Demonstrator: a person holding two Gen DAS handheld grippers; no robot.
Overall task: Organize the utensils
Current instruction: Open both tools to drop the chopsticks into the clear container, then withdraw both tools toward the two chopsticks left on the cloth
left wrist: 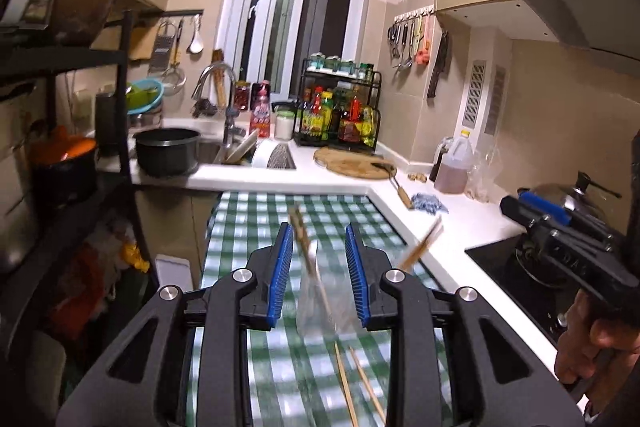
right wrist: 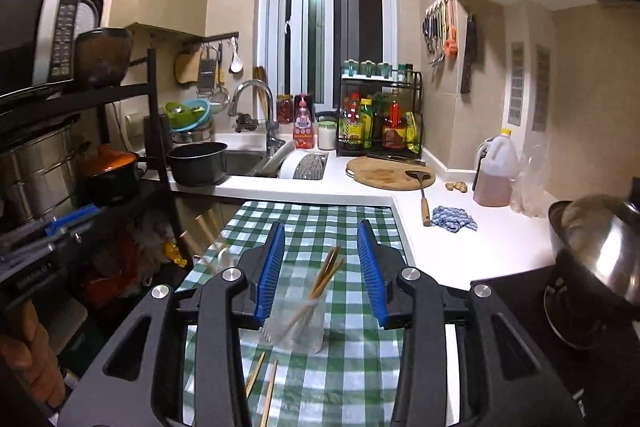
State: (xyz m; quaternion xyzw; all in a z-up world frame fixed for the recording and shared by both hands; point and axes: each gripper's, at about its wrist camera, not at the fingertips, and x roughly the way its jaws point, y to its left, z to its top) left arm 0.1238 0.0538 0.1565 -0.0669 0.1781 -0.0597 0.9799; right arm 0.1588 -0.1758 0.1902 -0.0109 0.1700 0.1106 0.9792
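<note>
In the left wrist view my left gripper (left wrist: 318, 259) is open over the green checked cloth (left wrist: 248, 227). A blurred clear cup (left wrist: 320, 303) with a wooden utensil (left wrist: 299, 227) leaning left stands low between its blue pads. Two loose chopsticks (left wrist: 354, 383) lie in front of it. My right gripper (left wrist: 532, 211) shows at the right, held by a hand. In the right wrist view my right gripper (right wrist: 320, 267) is open, with a clear cup (right wrist: 298, 327) holding chopsticks (right wrist: 326, 273) between its fingers, untouched by the pads. Loose chopsticks (right wrist: 262, 379) lie nearby. The left gripper (right wrist: 60, 227) is blurred at the left.
A white counter (right wrist: 460, 247) wraps the right side with a blue rag (right wrist: 456, 219), oil jug (right wrist: 494, 171), cutting board (right wrist: 390, 173) and spatula. A wok with lid (right wrist: 596, 247) sits on the stove. Sink, black pot (right wrist: 198, 163) and a shelf rack stand left.
</note>
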